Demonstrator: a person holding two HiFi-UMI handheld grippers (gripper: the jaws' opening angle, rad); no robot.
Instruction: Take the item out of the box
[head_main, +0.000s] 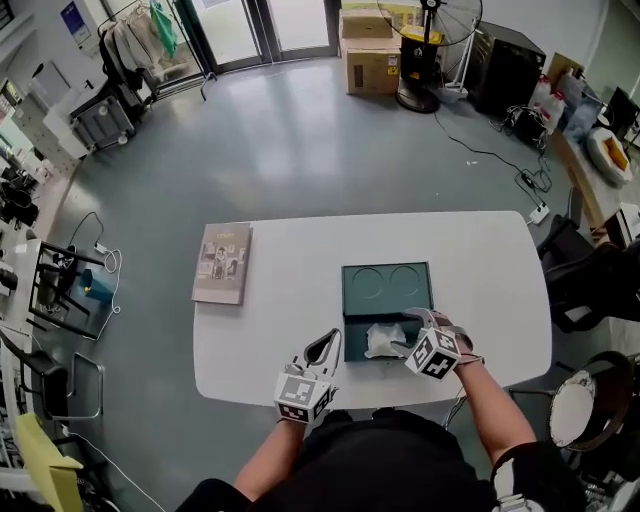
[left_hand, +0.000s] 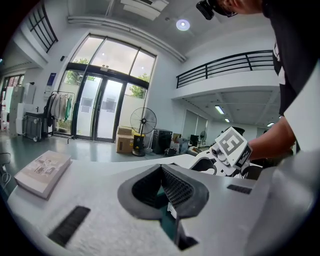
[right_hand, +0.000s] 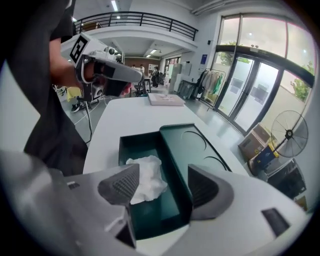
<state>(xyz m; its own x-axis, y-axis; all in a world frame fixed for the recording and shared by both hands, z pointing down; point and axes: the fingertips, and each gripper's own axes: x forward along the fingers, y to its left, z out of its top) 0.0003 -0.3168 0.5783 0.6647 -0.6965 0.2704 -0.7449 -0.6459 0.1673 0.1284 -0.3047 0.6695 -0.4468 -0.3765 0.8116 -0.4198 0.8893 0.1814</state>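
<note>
A dark green box (head_main: 352, 345) lies open on the white table (head_main: 280, 330), with its lid (head_main: 387, 286) flat behind it. A crumpled white item (head_main: 385, 340) rests inside the box. My right gripper (head_main: 412, 332) hovers over the box's right part, open and with nothing pressed. In the right gripper view its jaws (right_hand: 162, 172) straddle the box wall (right_hand: 172, 165), and the white item (right_hand: 147, 172) lies beside the left pad. My left gripper (head_main: 335, 335) is shut at the box's left wall. Its tips (left_hand: 161, 169) meet, and green shows through the gap below them.
A book (head_main: 222, 262) lies on the table's far left part. The table's front edge runs just below both grippers. On the floor beyond are a standing fan (head_main: 428, 50), cardboard boxes (head_main: 370, 55) and cables. A dark chair (head_main: 590, 280) stands off the table's right end.
</note>
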